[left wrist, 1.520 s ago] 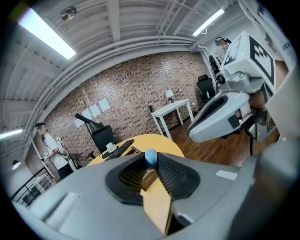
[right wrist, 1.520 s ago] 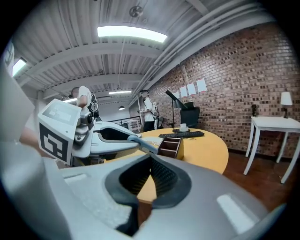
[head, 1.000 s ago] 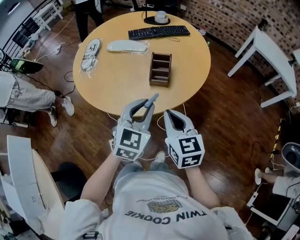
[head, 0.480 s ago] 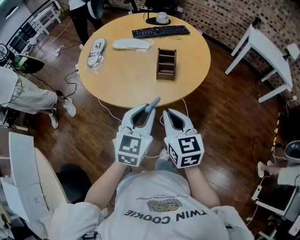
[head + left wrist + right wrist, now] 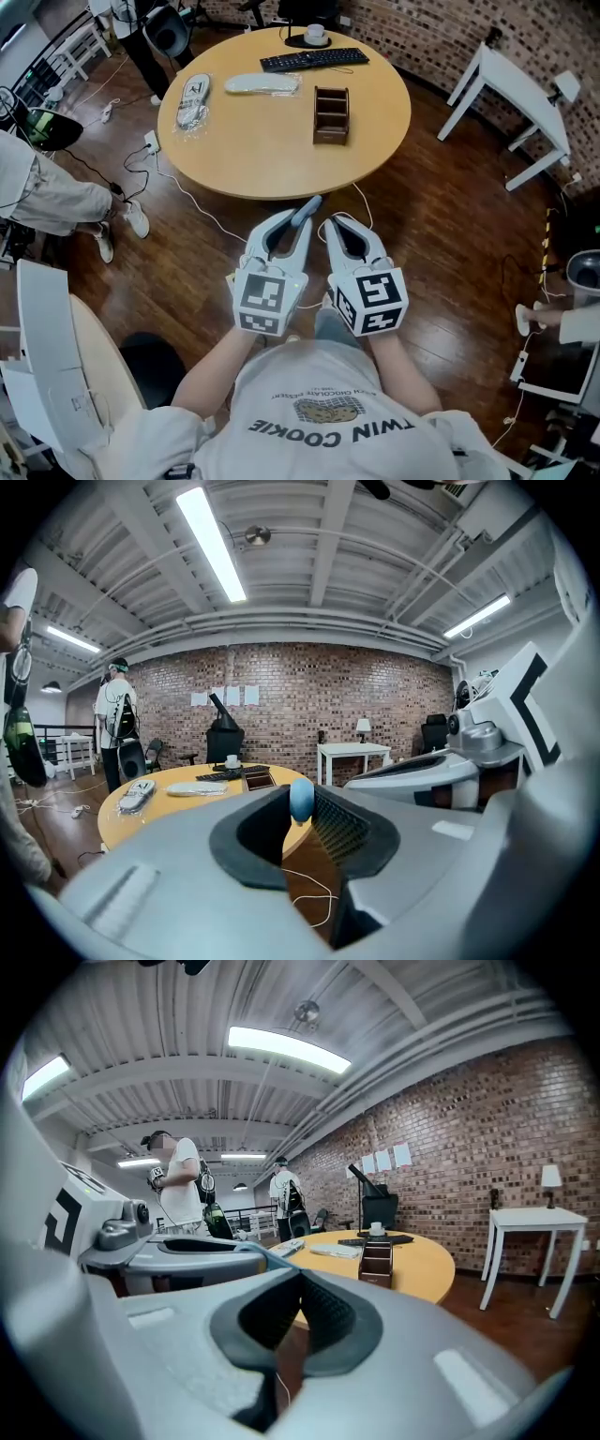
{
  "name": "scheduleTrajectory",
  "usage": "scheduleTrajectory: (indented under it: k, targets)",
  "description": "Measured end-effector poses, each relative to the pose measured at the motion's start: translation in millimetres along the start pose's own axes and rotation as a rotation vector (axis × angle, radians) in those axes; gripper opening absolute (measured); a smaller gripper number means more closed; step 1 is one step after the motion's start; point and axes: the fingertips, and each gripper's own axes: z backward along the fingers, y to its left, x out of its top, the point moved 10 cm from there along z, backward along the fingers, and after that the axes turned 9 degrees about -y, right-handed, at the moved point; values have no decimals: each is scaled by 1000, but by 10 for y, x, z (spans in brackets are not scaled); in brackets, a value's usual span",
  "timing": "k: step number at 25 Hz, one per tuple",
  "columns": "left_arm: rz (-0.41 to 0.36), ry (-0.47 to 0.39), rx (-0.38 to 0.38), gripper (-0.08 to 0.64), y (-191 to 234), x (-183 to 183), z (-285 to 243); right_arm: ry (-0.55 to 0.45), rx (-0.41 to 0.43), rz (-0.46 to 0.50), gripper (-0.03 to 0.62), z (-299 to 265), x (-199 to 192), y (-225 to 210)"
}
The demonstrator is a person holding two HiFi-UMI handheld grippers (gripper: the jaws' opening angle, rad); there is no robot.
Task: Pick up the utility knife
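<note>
Closest in, both grippers are held out in front of the person's chest, side by side over the wood floor (image 5: 441, 244), not over the table. The left gripper (image 5: 289, 228) has the utility knife (image 5: 307, 208) clamped between its jaws. The jaws are only narrowly apart, pressed on the knife's body, and the blue-grey end pokes out past the tips, angled up and toward the right gripper. In the left gripper view that rounded blue end sits right at the front of the jaws, tight against the ribbed pad on the right side. So the knife is off the table and in the air.

The right gripper (image 5: 342, 228) is just beside it, jaws closed together at the tips with nothing in them.

A white cable (image 5: 202, 211) runs across the floor under them. Further out is the round table (image 5: 272, 150), well apart from both grippers. On it are a small wooden organizer (image 5: 331, 115), two plastic-wrapped white things (image 5: 191, 99) near the left edge, and a black keyboard (image 5: 314, 59) at the far side. Off to the right there's a white table (image 5: 511, 80) near the brick wall.
</note>
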Motion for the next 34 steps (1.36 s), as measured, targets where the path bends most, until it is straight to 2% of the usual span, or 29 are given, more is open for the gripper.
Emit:
scheduleTrajectory:
  k: [13,19,34]
  targets:
    - [58,-11,-39,74,-286,-79,704,8,-83,-16,0,648,-155,580]
    - [77,-7,-47,74,-449,-106,928,15,-112,-7,0,914,-193,696]
    - [72,-19,-25,72,-749,-81,1234,0,-73,10,0,1248,-186,830]
